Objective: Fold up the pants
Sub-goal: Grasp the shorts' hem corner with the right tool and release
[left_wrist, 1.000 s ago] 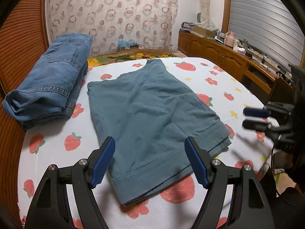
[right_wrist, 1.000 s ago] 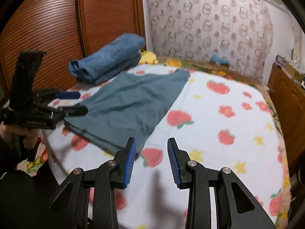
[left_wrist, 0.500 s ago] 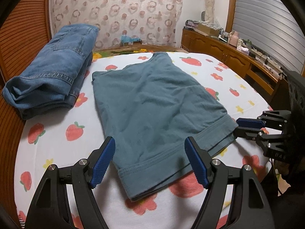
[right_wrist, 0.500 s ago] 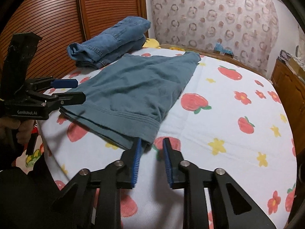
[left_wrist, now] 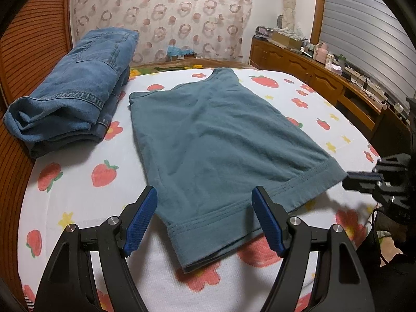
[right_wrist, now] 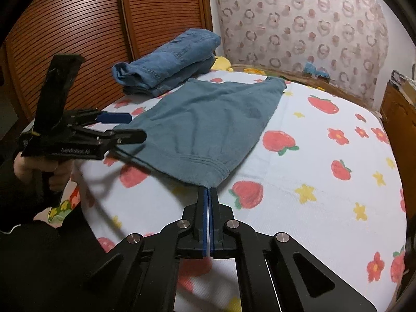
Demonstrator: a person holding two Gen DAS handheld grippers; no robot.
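Teal pants [left_wrist: 215,140] lie flat on the strawberry-print bed, hem towards me; they also show in the right wrist view [right_wrist: 208,124]. My left gripper [left_wrist: 205,221] is open, its jaws wide apart over the near hem's left part, not touching it. It also shows in the right wrist view [right_wrist: 124,127]. My right gripper [right_wrist: 209,192] is shut, pinching the hem's right corner. In the left wrist view it [left_wrist: 351,179] sits at that corner.
Folded blue jeans [left_wrist: 75,91] lie at the bed's far left by a slatted wooden wardrobe [right_wrist: 78,26]. A wooden sideboard [left_wrist: 325,83] with clutter runs along the right. The bed sheet [right_wrist: 325,169] stretches right of the pants.
My right gripper has moved in to the hem corner and closed on it. My left gripper has come closer over the near hem, still open.
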